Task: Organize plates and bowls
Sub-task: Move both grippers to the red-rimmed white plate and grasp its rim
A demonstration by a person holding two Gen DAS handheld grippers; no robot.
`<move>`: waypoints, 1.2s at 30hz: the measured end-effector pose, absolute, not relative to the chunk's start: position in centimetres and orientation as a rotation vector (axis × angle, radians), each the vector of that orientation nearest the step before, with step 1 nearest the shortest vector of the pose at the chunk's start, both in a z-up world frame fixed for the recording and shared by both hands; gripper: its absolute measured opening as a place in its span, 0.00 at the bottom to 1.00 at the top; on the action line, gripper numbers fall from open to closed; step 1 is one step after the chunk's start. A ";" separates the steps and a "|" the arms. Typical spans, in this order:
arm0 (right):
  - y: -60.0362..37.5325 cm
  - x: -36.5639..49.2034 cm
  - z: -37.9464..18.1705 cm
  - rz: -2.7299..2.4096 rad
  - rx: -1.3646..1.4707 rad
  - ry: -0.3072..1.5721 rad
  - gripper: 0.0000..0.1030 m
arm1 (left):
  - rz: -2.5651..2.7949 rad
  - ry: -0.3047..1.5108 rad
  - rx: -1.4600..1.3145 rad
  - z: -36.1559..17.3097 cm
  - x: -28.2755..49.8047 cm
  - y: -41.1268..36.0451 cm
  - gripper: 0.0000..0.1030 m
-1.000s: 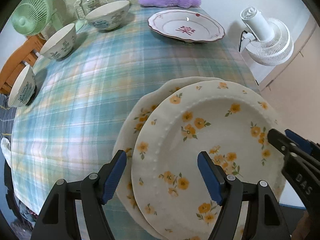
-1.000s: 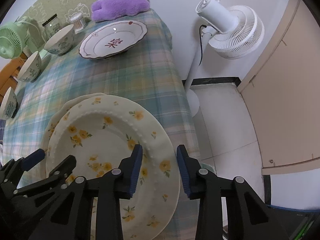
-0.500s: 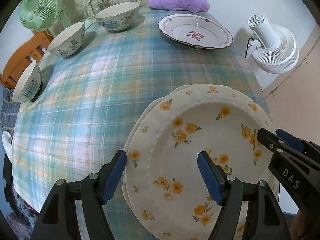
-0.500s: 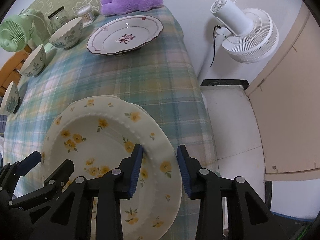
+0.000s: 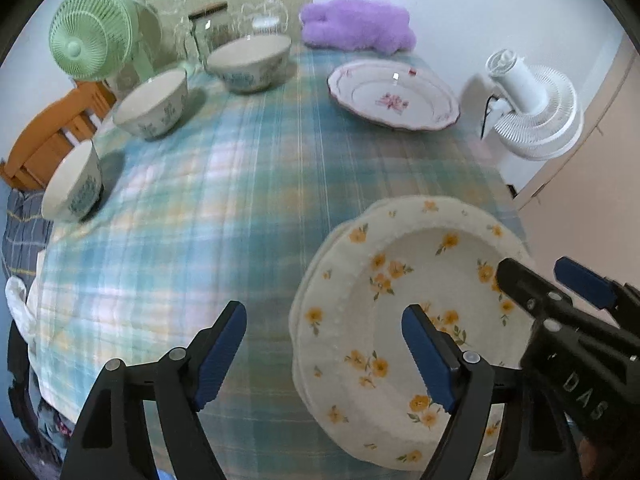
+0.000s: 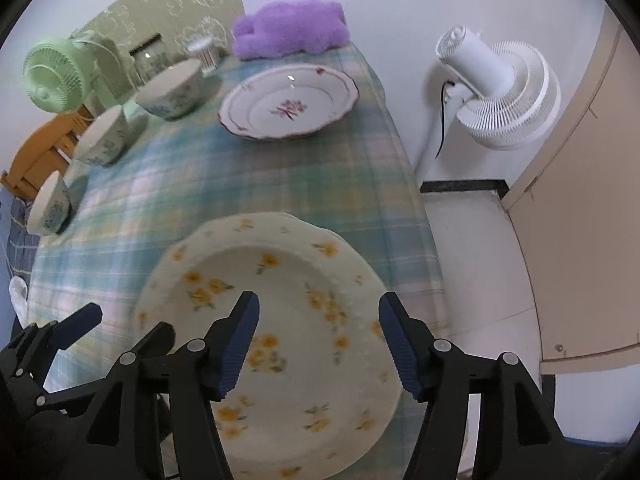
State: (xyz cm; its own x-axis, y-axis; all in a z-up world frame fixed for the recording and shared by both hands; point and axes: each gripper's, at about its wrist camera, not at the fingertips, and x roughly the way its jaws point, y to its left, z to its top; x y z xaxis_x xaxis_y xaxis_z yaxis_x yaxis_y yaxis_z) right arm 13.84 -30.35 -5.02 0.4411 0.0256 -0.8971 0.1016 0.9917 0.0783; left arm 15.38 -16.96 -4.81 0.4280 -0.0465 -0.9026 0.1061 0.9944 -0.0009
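Now, left gripper (image 5: 324,350): jaws opening, gripping nothing.
Right gripper (image 6: 320,344): jaws opening above yellow-flowered plates (image 6: 276,280), released.
Plates: stacked on tablecloth (image 5: 208,200).

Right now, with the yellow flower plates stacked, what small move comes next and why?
Probably lift both grippers clear, then head for the pink-flowered plate. The right gripper and left gripper are opening with nothing pinched, and the yellow-flowered stack rests on the tablecloth.
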 end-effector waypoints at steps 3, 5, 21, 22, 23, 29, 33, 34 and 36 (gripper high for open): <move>-29.2 13.3 -3.6 -0.077 0.137 1.076 0.65 | -0.130 1.086 0.063 -3.4 15.2 -16.0 0.83; -28.4 13.1 -2.6 -0.107 0.141 1.044 0.66 | -0.146 1.064 0.060 -2.7 15.4 -15.3 0.85; -27.9 17.8 1.3 -0.148 0.116 0.892 0.66 | -0.175 0.969 0.027 -0.2 21.7 -15.2 0.85; -28.4 18.4 1.3 -0.145 0.126 0.891 0.66 | -0.165 0.967 0.017 -0.1 22.4 -15.4 0.85; -28.8 19.2 1.4 -0.151 0.136 0.889 0.66 | -0.160 0.965 0.012 0.0 22.9 -15.6 0.85; -30.9 23.2 1.0 -0.120 0.127 0.893 0.66 | -0.143 0.932 0.019 -0.2 26.7 -17.7 0.85; -32.1 26.7 0.2 -0.075 0.099 0.895 0.66 | -0.120 0.927 0.021 -1.1 29.6 -19.3 0.85; -32.4 27.5 -0.1 -0.064 0.098 0.898 0.66 | -0.118 0.934 0.019 -1.4 30.5 -19.7 0.85; -32.8 29.3 -0.6 -0.046 0.094 0.899 0.66 | -0.109 0.937 0.017 -1.9 31.8 -20.2 0.85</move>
State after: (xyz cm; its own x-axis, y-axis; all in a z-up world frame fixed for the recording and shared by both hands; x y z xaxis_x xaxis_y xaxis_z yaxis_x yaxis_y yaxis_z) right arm 29.32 -32.85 -0.60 0.6221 -0.0006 -0.7829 0.0795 0.9949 0.0624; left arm 31.76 -20.21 -1.89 0.5872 -0.0859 -0.8049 0.1004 0.9944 -0.0328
